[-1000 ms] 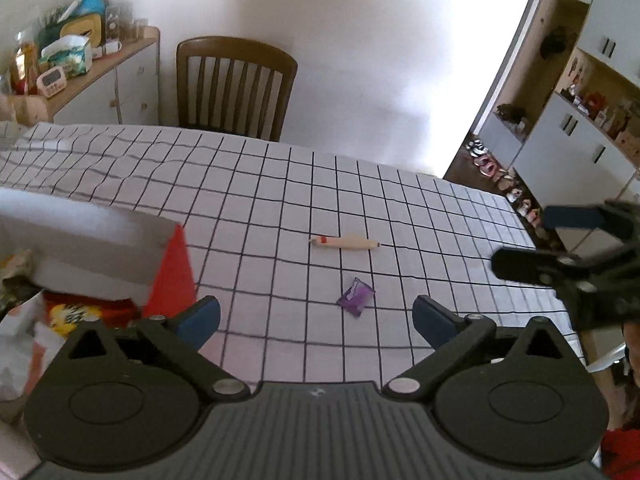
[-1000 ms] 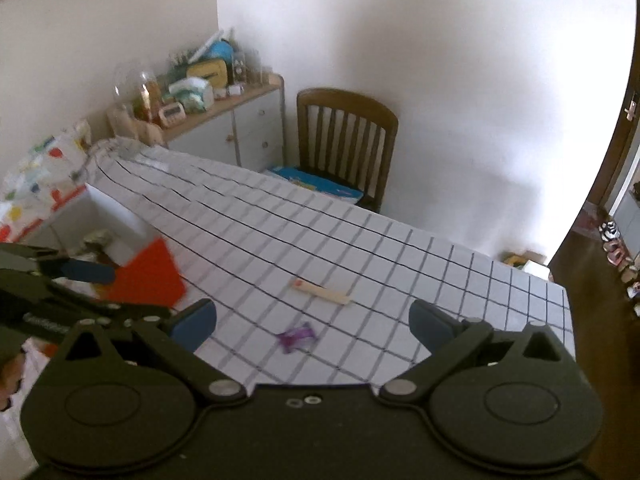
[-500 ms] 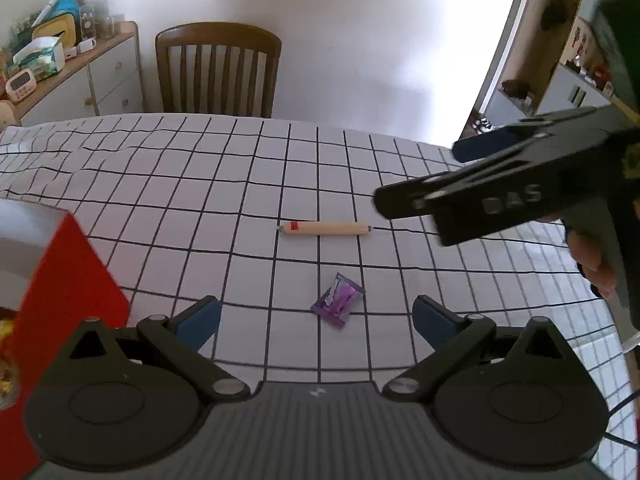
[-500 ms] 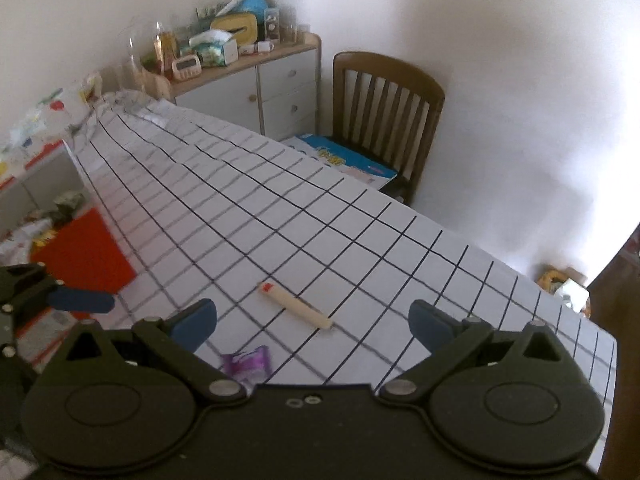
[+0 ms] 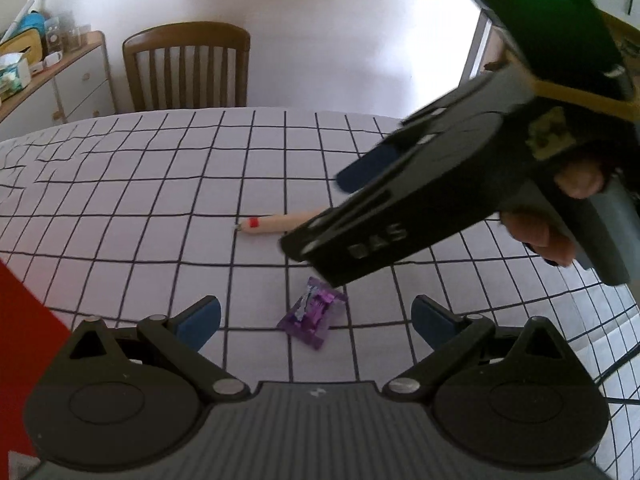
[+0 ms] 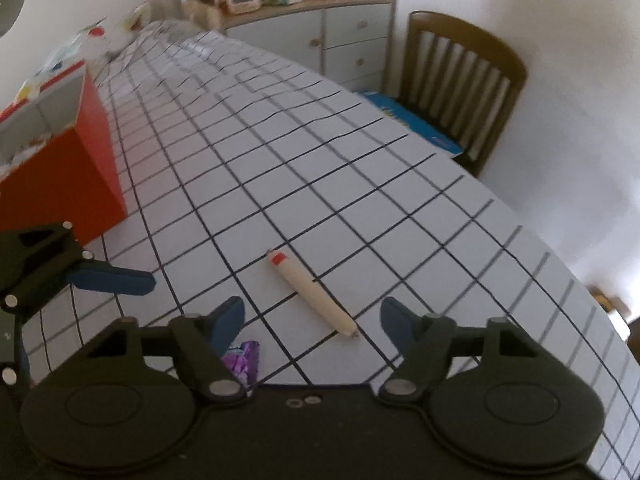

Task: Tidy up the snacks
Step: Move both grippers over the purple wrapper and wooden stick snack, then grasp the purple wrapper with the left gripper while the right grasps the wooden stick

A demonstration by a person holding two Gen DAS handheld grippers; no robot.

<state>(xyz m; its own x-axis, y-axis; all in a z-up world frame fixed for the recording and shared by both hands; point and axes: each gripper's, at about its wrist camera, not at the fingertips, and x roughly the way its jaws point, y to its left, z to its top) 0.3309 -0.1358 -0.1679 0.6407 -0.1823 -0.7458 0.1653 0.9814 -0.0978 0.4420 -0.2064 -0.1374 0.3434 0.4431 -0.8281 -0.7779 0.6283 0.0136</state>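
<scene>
Sausage stick [image 6: 311, 291] mid-table [image 6: 360, 184], candy [image 6: 243, 362] near it, box [image 6: 68, 168] at left, chair [image 6: 460, 80] behind

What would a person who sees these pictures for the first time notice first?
Probably the right tool, open and low over the checked tablecloth; its jaws have just been closing, with the beige sausage stick lying between them, not yet pinched. Next, the small purple candy wrapper in front of the open left tool. The red box at the table's left side also stands out.
</scene>
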